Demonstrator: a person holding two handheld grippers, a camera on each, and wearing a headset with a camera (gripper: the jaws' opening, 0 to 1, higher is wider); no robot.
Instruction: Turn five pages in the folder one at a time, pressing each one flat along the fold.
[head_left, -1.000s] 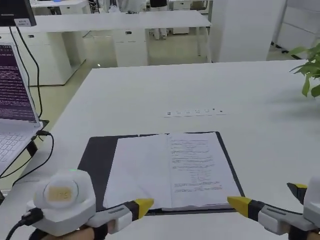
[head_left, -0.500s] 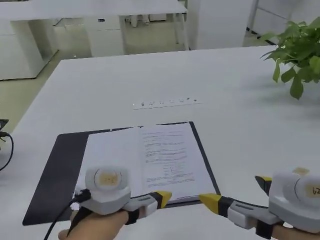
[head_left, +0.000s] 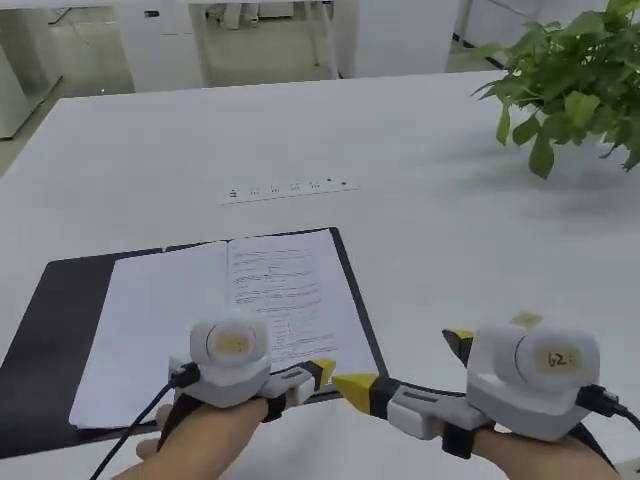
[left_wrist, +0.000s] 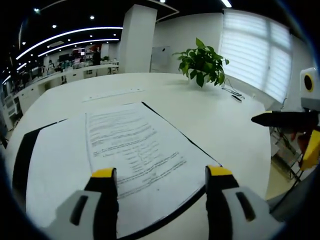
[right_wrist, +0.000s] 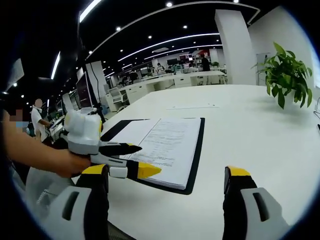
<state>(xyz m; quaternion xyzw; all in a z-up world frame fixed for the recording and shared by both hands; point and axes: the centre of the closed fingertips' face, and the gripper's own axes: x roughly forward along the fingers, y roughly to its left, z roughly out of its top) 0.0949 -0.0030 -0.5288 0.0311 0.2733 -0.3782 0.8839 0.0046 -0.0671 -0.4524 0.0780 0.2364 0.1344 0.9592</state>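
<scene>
Head view: black folder of white printed pages (head_left: 285, 290) lies open just ahead of my left gripper (left_wrist: 162, 172) and right gripper (right_wrist: 162, 171), both spread empty; I'd pinch one sheet's corner.

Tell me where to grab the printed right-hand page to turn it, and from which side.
Take the printed page by its free outer edge near the front corner, coming in from the right. It lies flat and is bound along the fold on its left, so probably only that edge can lift. The open right gripper sits just off that corner.
</scene>
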